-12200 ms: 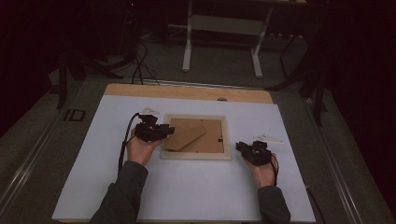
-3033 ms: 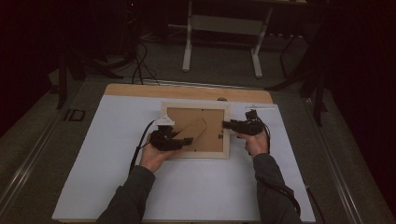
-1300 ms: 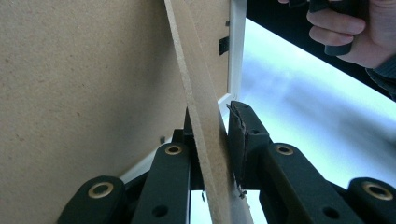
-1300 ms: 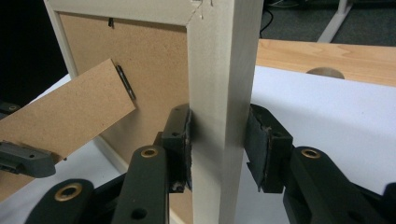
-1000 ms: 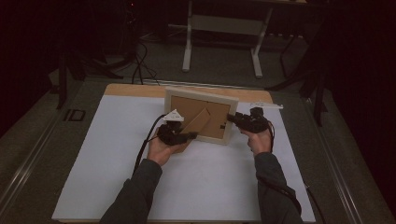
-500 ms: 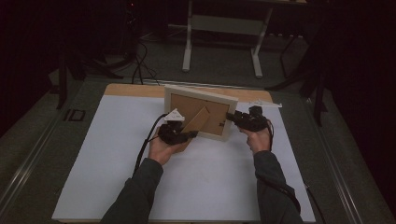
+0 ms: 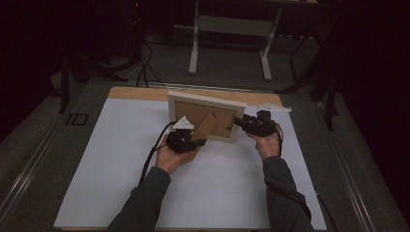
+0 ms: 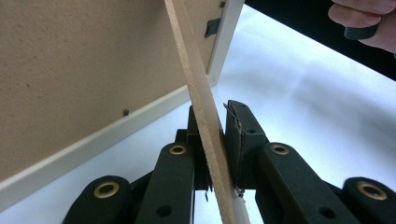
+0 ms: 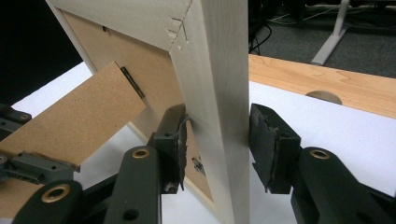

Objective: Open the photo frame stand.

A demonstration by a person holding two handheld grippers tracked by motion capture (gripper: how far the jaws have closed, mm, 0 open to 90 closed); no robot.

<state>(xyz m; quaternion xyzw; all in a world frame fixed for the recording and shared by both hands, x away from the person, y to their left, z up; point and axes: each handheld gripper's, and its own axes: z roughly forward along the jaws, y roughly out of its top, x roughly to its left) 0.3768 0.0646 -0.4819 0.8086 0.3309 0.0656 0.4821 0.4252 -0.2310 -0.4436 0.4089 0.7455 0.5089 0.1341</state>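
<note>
Picture frame (image 7: 206,115) now upright — stand (image 8: 201,108) between jaws.

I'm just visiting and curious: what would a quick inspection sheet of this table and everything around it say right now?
Surface: white table top, wooden strip along its far edge.
Job's things: picture frame stood up, back facing the person; its cardboard stand swung out.
Clutter: nothing seen.
Grippers: left gripper shut on the stand; right gripper clamps the frame's side rail.
Cables: black cable trails from the left gripper; more on the floor behind.
Surroundings: dark room, white desk legs beyond the table.
</note>
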